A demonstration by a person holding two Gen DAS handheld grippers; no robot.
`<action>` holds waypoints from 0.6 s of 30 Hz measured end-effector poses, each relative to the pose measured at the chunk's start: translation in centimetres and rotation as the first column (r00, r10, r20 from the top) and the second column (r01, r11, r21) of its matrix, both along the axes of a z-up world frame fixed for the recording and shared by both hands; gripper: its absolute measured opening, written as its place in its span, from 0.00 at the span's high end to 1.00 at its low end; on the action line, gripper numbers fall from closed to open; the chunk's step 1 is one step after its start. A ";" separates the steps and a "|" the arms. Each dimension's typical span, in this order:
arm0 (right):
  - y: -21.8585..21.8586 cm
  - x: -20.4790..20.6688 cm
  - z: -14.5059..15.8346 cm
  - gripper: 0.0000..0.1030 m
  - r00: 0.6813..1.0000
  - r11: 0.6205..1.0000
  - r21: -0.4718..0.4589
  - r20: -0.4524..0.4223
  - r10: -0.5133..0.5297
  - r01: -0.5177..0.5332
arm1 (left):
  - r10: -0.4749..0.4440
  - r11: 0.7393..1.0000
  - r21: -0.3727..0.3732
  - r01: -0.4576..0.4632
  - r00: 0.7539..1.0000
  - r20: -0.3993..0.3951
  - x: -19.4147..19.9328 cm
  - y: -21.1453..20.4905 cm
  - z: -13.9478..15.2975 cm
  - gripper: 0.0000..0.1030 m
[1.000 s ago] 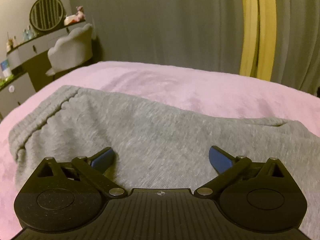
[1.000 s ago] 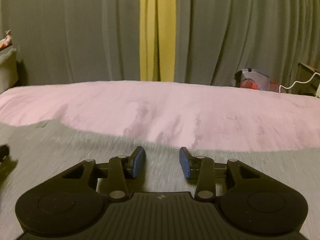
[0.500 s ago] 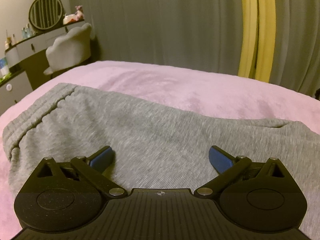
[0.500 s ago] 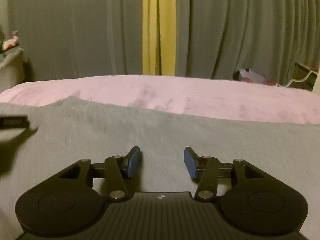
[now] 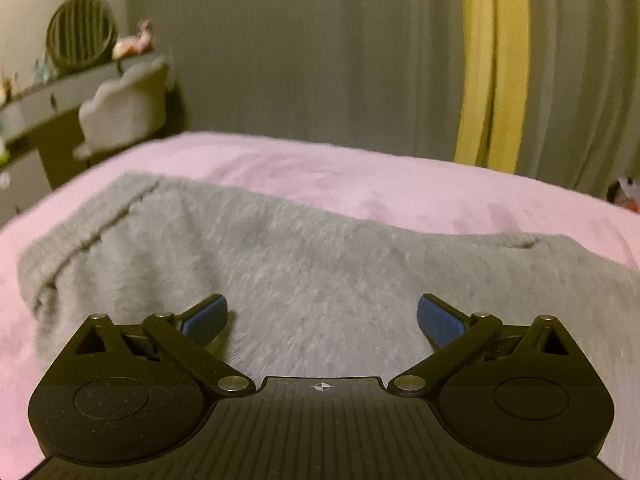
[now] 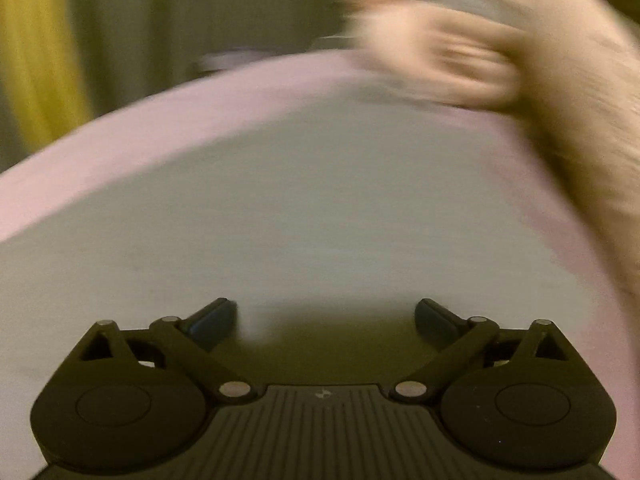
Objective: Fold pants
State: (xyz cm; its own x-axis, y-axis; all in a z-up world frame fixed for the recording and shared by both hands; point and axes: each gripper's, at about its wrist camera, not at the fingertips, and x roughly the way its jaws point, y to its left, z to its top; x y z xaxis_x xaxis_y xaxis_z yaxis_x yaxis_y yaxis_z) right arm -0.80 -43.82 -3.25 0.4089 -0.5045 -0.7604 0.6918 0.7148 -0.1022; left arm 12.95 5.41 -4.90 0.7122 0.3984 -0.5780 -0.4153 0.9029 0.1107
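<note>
Grey sweatpants [image 5: 304, 272] lie flat on a pink bed cover [image 5: 360, 176], waistband [image 5: 76, 248] at the left. My left gripper [image 5: 322, 320] is wide open and empty, low over the pants near the waist end. In the blurred right wrist view the pants [image 6: 280, 220] fill the middle. My right gripper [image 6: 326, 320] is wide open and empty just above them. A bare forearm and hand [image 6: 560, 92] reach in at the upper right of that view.
Grey curtains with a yellow strip [image 5: 492, 72] hang behind the bed. A dresser with a round mirror [image 5: 80, 36] and a grey chair [image 5: 124, 108] stand at the left. Small items [image 5: 628, 196] sit beyond the bed's right edge.
My right gripper has opened wider and swung fast to the right, so its view is blurred and shows the arm. The left gripper has drifted slightly; the pants look further off.
</note>
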 end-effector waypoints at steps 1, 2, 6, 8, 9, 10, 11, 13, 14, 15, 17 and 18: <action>-1.5 -2.4 0.5 0.04 0.996 0.997 -0.008 0.035 -0.077 0.077 | -0.012 0.999 0.042 0.012 1.000 -0.004 -0.2 -0.7 0.2 0.00; -2.5 -4.5 1.1 0.04 0.988 0.991 0.000 0.075 -0.133 0.133 | -0.029 0.997 0.070 0.030 1.000 -0.007 -0.4 -1.3 0.5 0.00; -4.3 -10.7 1.5 0.04 0.956 0.975 0.055 0.191 -0.223 0.217 | -0.118 0.991 0.062 0.119 0.993 -0.018 -1.0 -3.7 1.6 0.00; -5.1 -12.3 0.7 0.05 0.945 0.967 0.117 0.214 -0.247 0.226 | -0.126 0.989 -0.080 0.124 0.992 -0.021 -1.4 -3.8 2.1 0.00; -5.6 -12.8 0.2 0.09 0.938 0.962 0.150 0.232 -0.258 0.228 | -0.118 0.978 -0.173 0.113 0.993 -0.018 -1.6 -3.5 2.2 0.00; -5.8 -13.3 -0.3 0.09 0.926 0.958 0.174 0.266 -0.269 0.228 | -0.105 0.959 -0.268 0.096 0.994 -0.017 -2.0 -3.1 2.2 0.00; -5.5 -13.4 -0.6 0.09 0.919 0.959 0.173 0.291 -0.267 0.224 | -0.084 0.934 -0.351 0.071 0.996 -0.020 -2.6 -2.8 2.1 0.00; -5.6 -13.1 -0.8 0.13 0.911 0.966 0.168 0.333 -0.242 0.195 | -0.042 0.912 -0.409 0.022 0.998 -0.041 -3.4 -2.5 1.8 0.00; -5.7 -13.1 -0.8 0.13 0.909 0.968 0.175 0.349 -0.230 0.178 | -0.023 0.911 -0.413 0.000 0.999 -0.049 -3.8 -2.3 1.9 0.00; -6.1 -12.8 -0.8 0.16 0.905 0.971 0.180 0.367 -0.214 0.156 | -0.009 0.911 -0.412 -0.015 0.998 -0.057 -4.0 -2.3 2.0 0.00; -6.7 -11.9 -0.7 0.26 0.895 0.974 0.189 0.403 -0.190 0.121 | 0.014 0.909 -0.415 -0.039 0.998 -0.064 -4.5 -2.2 2.4 0.00; -7.1 -12.1 -0.9 0.30 0.886 0.973 0.197 0.422 -0.193 0.118 | 0.025 0.906 -0.419 -0.052 0.997 -0.068 -4.7 -2.2 2.6 0.00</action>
